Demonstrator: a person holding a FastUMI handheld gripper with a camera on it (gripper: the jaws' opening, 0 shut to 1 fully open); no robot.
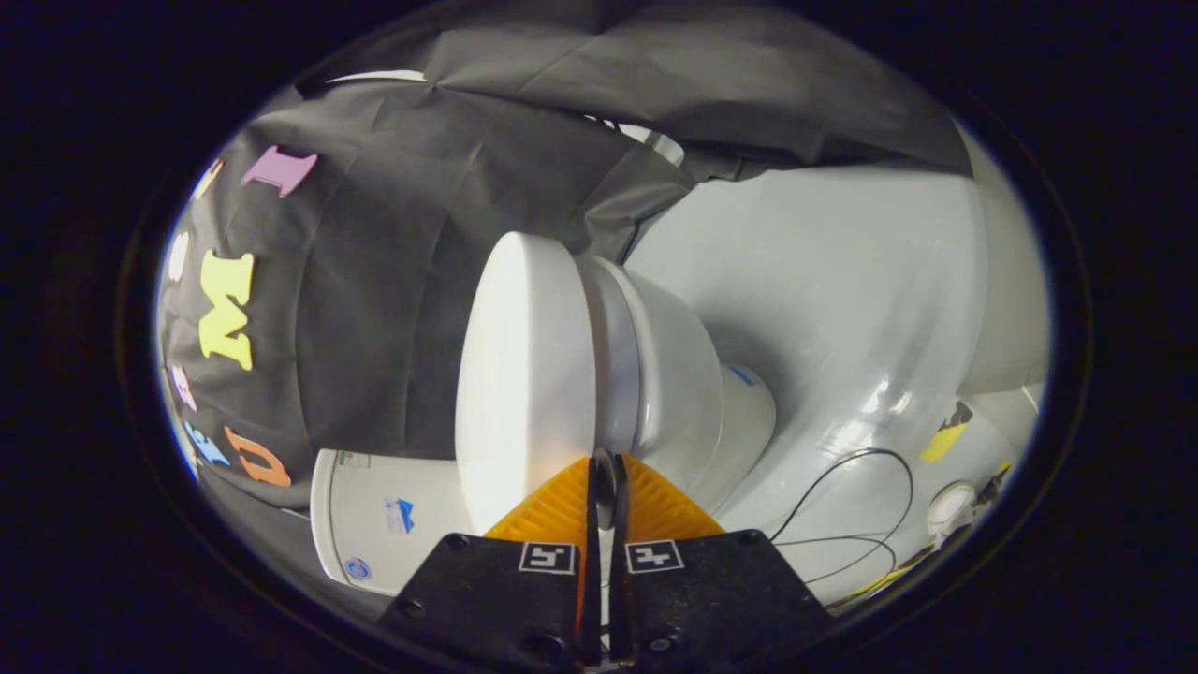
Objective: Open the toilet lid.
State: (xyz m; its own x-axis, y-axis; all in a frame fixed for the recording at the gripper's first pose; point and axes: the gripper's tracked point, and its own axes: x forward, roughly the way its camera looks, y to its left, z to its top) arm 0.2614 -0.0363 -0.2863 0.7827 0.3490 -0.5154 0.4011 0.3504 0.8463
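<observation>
Toilet first: the glossy white ceramic toilet [655, 374] appears rolled sideways in the gripper view, so the camera is evidently held on its side, with the pale grey glossy floor [842, 300] beyond the bowl and the black cloth booth wall [393, 309] on the lid's side. Its smooth white oval plastic lid [524, 374] lies closed and flat on the seat, and the dark seam between lid and seat runs straight away from the fingers, along the line they point. That seam is what the coming move turns on: the lid's front rim sits just ahead of the gripper [606, 473], nearly in line with the narrow gap between the tips, the lid's broad face to one side and the bowl to the other. The orange ribbed fingers [552, 510] are drawn almost together, only a thin slit apart, with nothing visibly pinched. My judgement is that they must catch the rim at this seam and swing the lid away from the bowl. Thin black cables [861, 496] trail on the floor.
</observation>
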